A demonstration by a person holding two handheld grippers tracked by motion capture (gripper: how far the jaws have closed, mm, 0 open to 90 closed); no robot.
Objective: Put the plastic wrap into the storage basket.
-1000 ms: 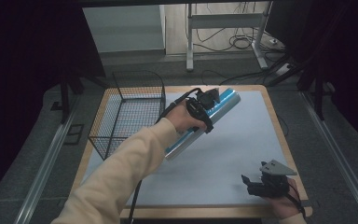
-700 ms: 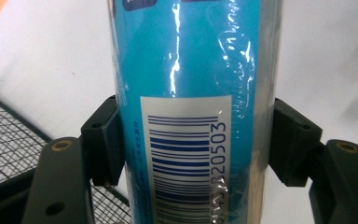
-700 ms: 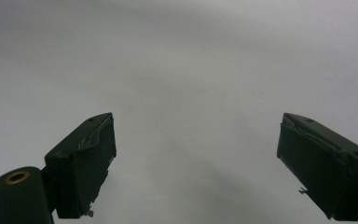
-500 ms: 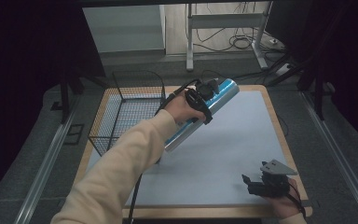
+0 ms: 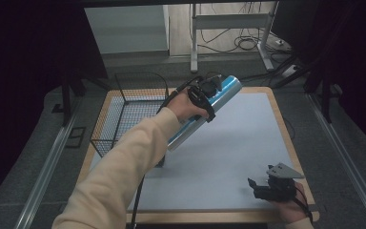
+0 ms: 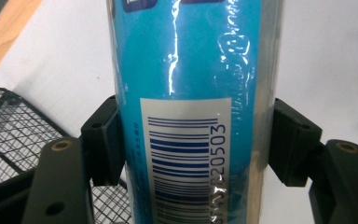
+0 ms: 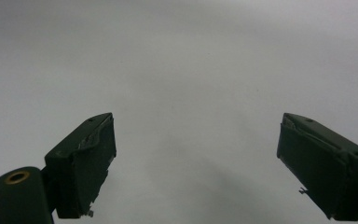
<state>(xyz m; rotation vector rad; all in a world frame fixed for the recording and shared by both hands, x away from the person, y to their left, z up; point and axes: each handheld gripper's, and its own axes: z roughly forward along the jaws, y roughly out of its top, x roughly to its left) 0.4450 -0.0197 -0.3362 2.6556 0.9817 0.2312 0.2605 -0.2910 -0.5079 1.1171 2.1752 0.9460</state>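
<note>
Blue cylindrical tube (image 5: 205, 109) clamped in the left gripper (image 5: 205, 98), lifted at a slant above the pale grey table mat (image 5: 238, 143), upper end pointing toward the far right, lower end hanging down toward the near left, close to the black wire basket (image 5: 124, 114). Tube clear of the mat along its whole length, so far as the high view shows. Both black pads pressing against the tube's sides in the left gripper view, the left gripper (image 6: 196, 144) closed tight around the shiny blue wrapper, a white barcode label (image 6: 186, 154) facing the camera between them. Blue cylindrical tube (image 6: 191, 70) running straight up out of that frame, glare streaking its film. Corner of the black wire basket (image 6: 9, 135) visible below and to the left, with the wooden table edge (image 6: 4, 32) beyond it.

Cream sleeve (image 5: 124, 167) reaching diagonally across the table from the bottom left, hand wrapped around the gripper body, black cable trailing back beside the arm.

Right gripper (image 5: 274, 186) resting low at the near right corner of the mat, well apart from the tube, grey three-cornered plate on top. Jaws standing wide apart in the right gripper view, nothing between them, right gripper (image 7: 196, 163) facing bare grey mat (image 7: 182, 60).

Basket standing on the left side of the table, beside the mat.
</note>
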